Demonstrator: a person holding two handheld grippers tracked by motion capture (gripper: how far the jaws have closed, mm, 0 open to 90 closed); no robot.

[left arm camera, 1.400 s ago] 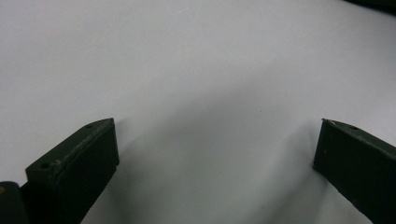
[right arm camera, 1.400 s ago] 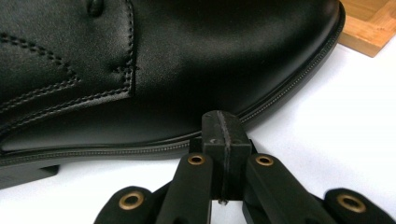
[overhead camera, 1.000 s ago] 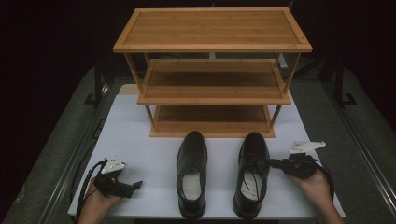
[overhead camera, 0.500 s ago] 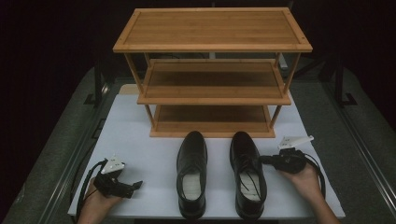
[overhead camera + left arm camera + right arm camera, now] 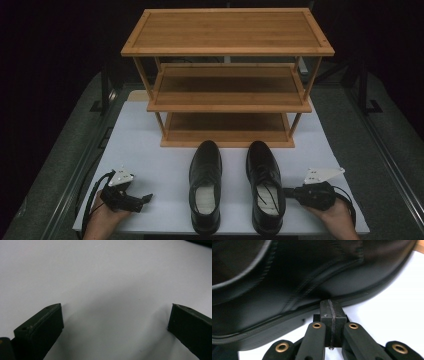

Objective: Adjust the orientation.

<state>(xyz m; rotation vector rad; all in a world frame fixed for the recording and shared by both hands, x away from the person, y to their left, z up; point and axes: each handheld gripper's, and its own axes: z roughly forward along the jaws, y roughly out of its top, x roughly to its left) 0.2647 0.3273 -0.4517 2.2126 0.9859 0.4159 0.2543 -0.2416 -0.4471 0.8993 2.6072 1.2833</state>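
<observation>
Fingers of right gripper (image 5: 331, 305) pressed against right shoe (image 5: 294, 277).

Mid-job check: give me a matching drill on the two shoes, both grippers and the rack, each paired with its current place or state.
Things:
1. left gripper
2. right gripper
3. left black shoe
4. bamboo shoe rack

States:
A. three empty shelves, at the far side of the white mat
B. jaws pressed together, tips against the side of the right black shoe
C. jaws apart over bare white mat
D. lying apart from both grippers, toe toward the rack

Pairs: 1-C, 2-B, 3-D, 4-A
</observation>
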